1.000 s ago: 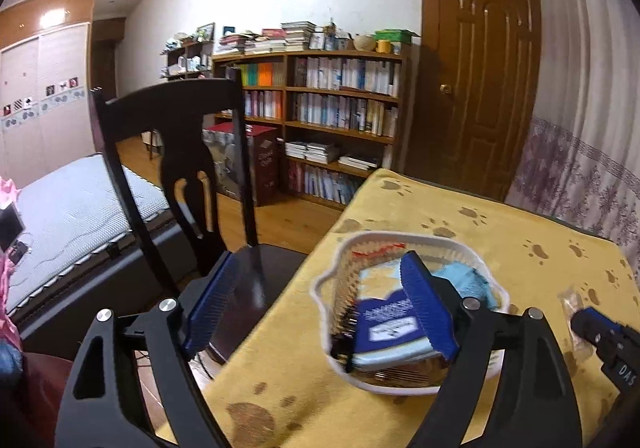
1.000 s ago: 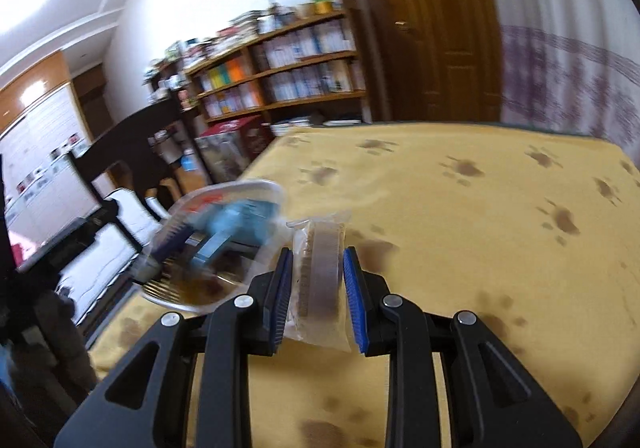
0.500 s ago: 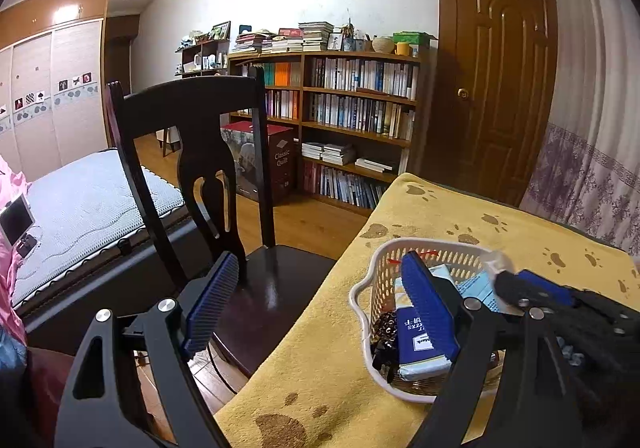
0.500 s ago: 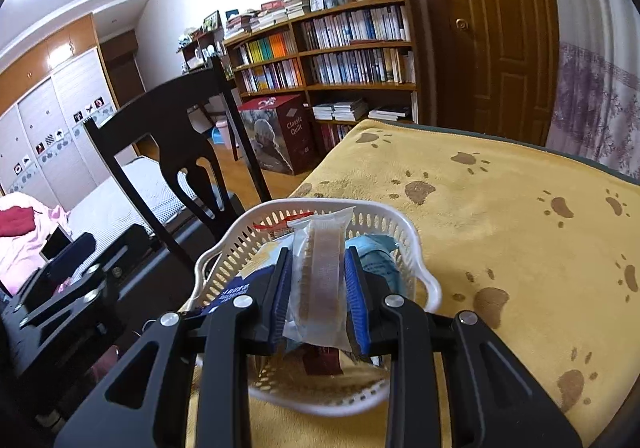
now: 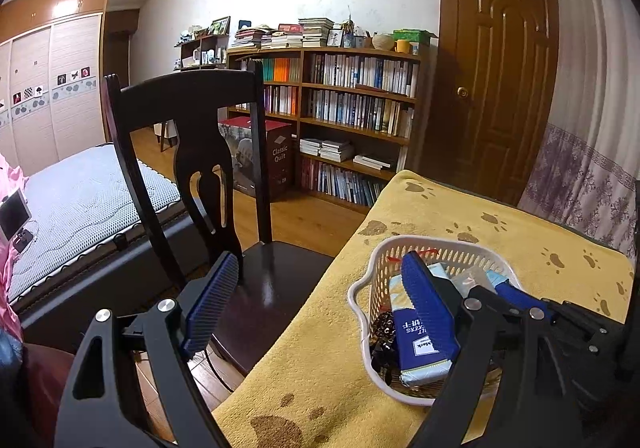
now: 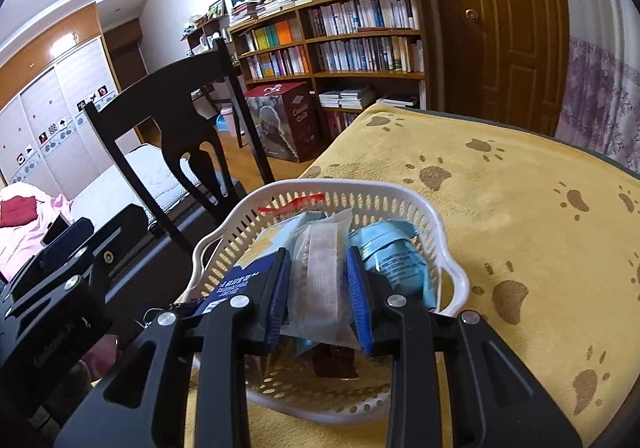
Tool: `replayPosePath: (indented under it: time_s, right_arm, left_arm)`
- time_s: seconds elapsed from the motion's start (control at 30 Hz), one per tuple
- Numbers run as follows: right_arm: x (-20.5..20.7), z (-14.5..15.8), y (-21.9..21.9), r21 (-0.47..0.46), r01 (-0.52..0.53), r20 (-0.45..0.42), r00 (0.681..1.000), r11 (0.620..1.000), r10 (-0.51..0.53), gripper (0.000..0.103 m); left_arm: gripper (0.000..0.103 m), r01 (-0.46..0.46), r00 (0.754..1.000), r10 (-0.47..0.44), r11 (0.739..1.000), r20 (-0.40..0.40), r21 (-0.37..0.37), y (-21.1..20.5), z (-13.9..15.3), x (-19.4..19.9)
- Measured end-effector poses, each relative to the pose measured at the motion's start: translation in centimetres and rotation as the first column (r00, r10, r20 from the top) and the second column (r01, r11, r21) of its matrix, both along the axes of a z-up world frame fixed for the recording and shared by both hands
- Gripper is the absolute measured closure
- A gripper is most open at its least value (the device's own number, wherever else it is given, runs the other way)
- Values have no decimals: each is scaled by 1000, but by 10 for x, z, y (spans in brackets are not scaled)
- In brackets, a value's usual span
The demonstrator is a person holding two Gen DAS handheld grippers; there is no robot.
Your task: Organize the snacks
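A white slotted basket [image 6: 404,203] [image 5: 376,268] sits on the yellow paw-print cloth. Inside lie a dark blue packet [image 5: 418,344] [image 6: 236,280], a light blue packet [image 6: 392,256] and other wrapped snacks. My right gripper [image 6: 318,288] is shut on a clear-wrapped wafer snack [image 6: 320,272], holding it just over the basket's inside. In the left wrist view the right gripper [image 5: 516,298] reaches into the basket from the right. My left gripper [image 5: 320,308] stands open and empty at the basket's left, its right finger across the basket.
The yellow cloth [image 6: 520,207] covers the table, with bare cloth to the right of the basket. A dark wooden chair [image 5: 192,151] stands close at the table's left edge. Behind are a bed [image 5: 80,199], a bookshelf [image 5: 352,107] and a brown door [image 5: 492,71].
My right gripper carried the wrapped wafer from the bare cloth leftward to over the basket and lowered it. My left gripper drew back to the left, staying open.
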State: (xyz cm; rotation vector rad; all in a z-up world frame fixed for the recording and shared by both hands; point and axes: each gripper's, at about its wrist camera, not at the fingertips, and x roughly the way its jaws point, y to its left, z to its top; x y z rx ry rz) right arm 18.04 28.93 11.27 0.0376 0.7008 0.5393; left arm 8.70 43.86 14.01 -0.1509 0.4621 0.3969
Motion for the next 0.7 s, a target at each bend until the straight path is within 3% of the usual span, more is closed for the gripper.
replayPosePath:
  time_s: [0.7]
  right_arm:
    - [-2,-6,3,-20,-28,-9,1000,999,28,73]
  left_arm:
    - [18,1,1000,-1,1000,-3,-1,-1,-2,2]
